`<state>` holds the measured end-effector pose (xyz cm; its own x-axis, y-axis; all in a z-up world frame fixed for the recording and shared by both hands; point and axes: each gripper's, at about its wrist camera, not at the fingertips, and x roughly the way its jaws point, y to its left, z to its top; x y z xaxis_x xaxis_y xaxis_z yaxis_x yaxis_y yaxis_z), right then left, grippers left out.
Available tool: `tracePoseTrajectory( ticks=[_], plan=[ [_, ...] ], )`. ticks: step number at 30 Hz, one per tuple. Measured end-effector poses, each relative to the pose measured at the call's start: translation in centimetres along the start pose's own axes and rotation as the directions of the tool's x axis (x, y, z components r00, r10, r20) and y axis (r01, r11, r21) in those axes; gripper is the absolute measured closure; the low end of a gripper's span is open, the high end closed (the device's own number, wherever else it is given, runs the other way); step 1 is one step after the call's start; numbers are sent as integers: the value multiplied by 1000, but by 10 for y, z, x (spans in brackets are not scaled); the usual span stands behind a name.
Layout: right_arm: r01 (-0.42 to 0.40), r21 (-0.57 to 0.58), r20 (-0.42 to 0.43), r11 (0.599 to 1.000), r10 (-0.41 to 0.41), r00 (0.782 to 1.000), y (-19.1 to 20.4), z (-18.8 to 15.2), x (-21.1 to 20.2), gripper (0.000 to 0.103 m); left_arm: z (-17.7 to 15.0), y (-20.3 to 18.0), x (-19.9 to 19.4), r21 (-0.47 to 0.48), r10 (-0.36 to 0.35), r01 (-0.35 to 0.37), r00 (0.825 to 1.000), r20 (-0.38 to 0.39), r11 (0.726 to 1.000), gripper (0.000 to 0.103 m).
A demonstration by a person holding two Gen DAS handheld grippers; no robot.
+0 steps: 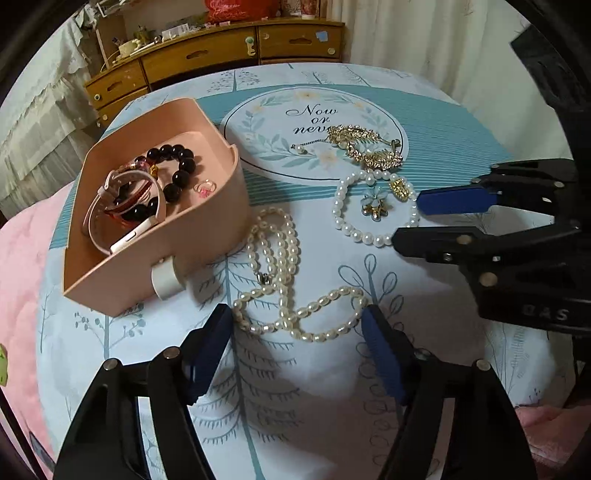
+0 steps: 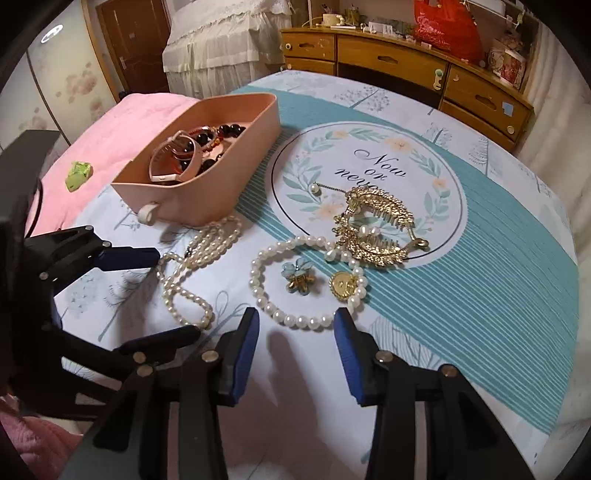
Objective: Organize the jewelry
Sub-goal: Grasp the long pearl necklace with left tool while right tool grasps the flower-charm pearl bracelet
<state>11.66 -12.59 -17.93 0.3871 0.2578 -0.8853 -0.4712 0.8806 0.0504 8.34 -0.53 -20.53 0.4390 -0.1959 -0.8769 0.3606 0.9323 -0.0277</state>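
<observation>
A long pearl necklace (image 1: pixel 280 258) lies in loops on the printed cloth. My left gripper (image 1: pixel 297 325) is open and low over it, its blue pads on either side of the nearest loops. A pearl bracelet (image 2: pixel 266 306) rings a blue flower earring (image 2: pixel 299 277) and touches a round gold piece (image 2: pixel 343 286). My right gripper (image 2: pixel 295 315) is open, with the bracelet's near arc between its tips. A gold hair comb (image 2: pixel 380 221) lies beyond. The pink box (image 1: pixel 229 206) holds a black bead bracelet (image 1: pixel 177 166), a pink watch (image 1: pixel 122 206) and a ring (image 1: pixel 205 188).
The cloth (image 1: pixel 461 129) covers a round surface. A pink blanket (image 2: pixel 110 133) with a small green object (image 2: pixel 78 175) lies to the left. Wooden drawers (image 2: pixel 406 62) and pale curtains (image 1: pixel 424 33) stand behind.
</observation>
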Motion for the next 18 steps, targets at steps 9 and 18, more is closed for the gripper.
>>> tracePoseTrajectory(
  ticks=[9, 18],
  plan=[
    [26, -20, 32, 999, -25, 999, 7, 17, 9, 65, 4, -1, 3, 27, -19, 19, 1000, 23, 999, 32],
    [72, -84, 2, 994, -72, 997, 12, 19, 20, 84, 8, -2, 7, 30, -23, 22, 999, 38, 999, 30]
  ],
)
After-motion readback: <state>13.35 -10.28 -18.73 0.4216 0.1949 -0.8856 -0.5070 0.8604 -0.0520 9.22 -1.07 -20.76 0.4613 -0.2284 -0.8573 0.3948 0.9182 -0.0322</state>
